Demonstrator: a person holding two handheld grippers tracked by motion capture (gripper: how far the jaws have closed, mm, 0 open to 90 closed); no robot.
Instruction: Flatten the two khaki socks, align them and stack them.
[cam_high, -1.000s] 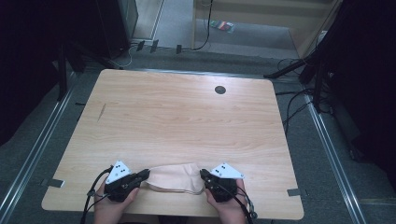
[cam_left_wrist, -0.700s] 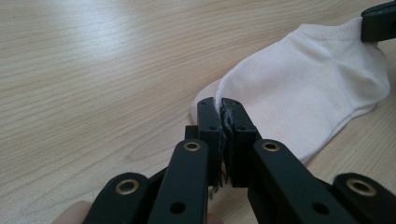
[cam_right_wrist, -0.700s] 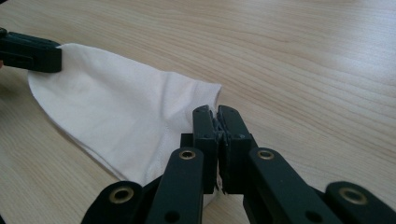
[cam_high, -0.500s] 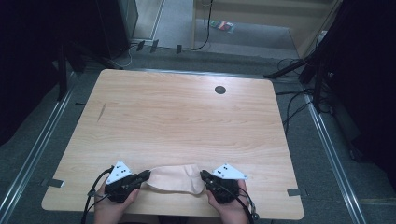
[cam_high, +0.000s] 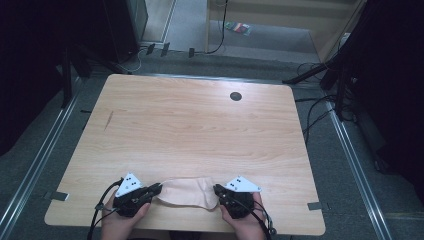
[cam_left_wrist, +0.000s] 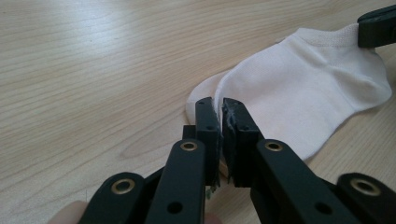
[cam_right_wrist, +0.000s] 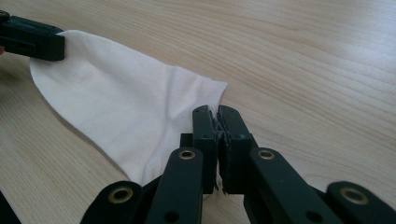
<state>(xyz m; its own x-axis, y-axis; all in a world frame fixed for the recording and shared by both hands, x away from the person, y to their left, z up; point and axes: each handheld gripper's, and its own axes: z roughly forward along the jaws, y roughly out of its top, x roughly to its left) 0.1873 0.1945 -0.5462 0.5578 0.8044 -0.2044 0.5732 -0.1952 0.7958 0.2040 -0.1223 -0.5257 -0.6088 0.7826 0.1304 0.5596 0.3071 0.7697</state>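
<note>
White fabric: one sock (cam_high: 187, 192) is lying flat at the near edge of the wooden table (cam_high: 200, 125). You are holding two grippers. The left gripper (cam_high: 156, 189) is pinching the sock's left end, its jaws just easing apart; the right gripper (cam_high: 216, 190) is clamping its right end. Nothing else is differing from before.
</note>
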